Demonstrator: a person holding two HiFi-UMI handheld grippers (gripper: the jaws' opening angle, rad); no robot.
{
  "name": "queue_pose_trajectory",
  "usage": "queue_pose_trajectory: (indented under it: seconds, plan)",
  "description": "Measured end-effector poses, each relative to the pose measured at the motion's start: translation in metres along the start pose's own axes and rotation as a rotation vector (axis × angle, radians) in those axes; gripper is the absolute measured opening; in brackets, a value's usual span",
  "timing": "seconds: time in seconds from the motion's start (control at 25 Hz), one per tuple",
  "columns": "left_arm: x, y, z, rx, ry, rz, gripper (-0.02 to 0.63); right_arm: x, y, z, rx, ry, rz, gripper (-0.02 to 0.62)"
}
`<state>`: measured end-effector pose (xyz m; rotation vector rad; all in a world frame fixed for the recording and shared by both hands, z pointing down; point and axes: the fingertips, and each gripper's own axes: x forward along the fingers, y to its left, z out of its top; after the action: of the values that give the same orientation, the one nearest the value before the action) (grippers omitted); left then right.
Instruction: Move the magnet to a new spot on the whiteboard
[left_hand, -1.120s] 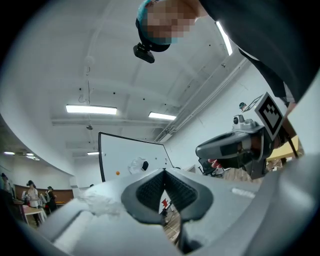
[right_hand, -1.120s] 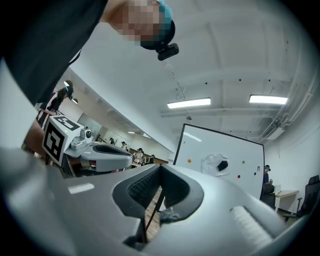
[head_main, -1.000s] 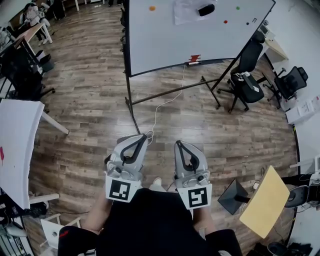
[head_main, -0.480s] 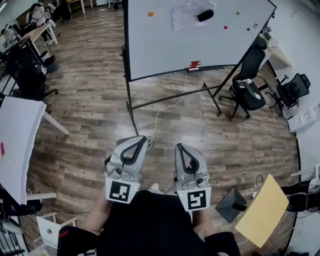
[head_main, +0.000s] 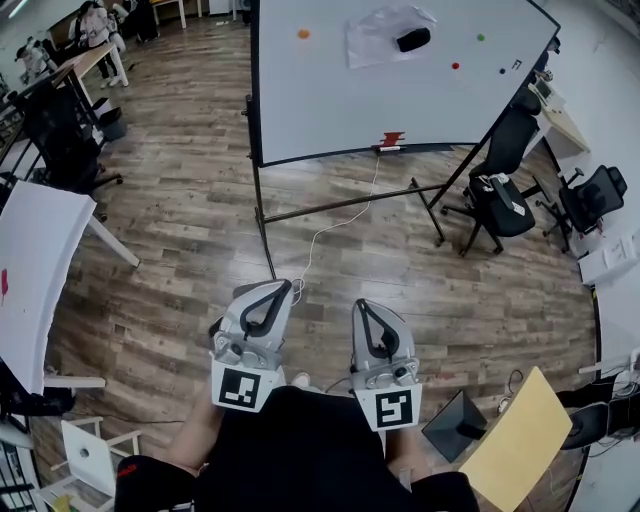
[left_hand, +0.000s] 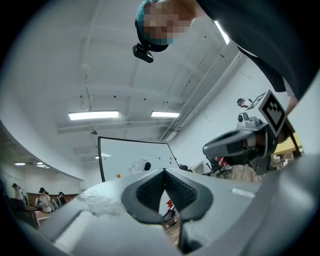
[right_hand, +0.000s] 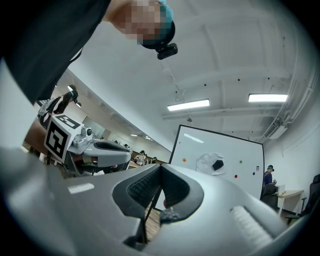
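The whiteboard (head_main: 400, 90) stands on a wheeled frame a few steps ahead. It carries an orange magnet (head_main: 303, 33), a green magnet (head_main: 480, 38), a red magnet (head_main: 456, 66) and a black eraser (head_main: 413, 40) on a smudged patch. My left gripper (head_main: 283, 286) and right gripper (head_main: 362, 304) are held low against my body, side by side, far from the board. Both are shut with nothing between the jaws. The left gripper view shows the whiteboard (left_hand: 132, 160) over the closed left gripper (left_hand: 164, 170). The right gripper view shows the whiteboard (right_hand: 220, 150) and orange magnet (right_hand: 184, 160) beyond the closed right gripper (right_hand: 161, 167).
A white cable (head_main: 330, 210) trails over the wooden floor from the board's tray toward me. Black office chairs (head_main: 497, 195) stand right of the board's legs. A white table (head_main: 30, 280) is at my left, a yellow panel (head_main: 520, 440) at lower right. People stand far back left.
The whiteboard has slid lower in the head view and looks a little nearer. Both grippers stay shut, held together in front of my body.
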<state>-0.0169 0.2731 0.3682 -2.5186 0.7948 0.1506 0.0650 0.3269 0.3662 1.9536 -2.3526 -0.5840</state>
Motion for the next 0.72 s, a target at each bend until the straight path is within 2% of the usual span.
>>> queue_pose_trajectory:
  seconds: [0.24,0.72]
  plan:
    - [0.010,0.001,-0.003,-0.001,-0.006,0.011,0.002,0.008,-0.007,-0.006,0.004,-0.004,0.013,0.001]
    - [0.057,0.044,-0.037,0.006,-0.022,0.009,0.002,0.066,-0.021,-0.030,-0.024,0.011,0.015,0.001]
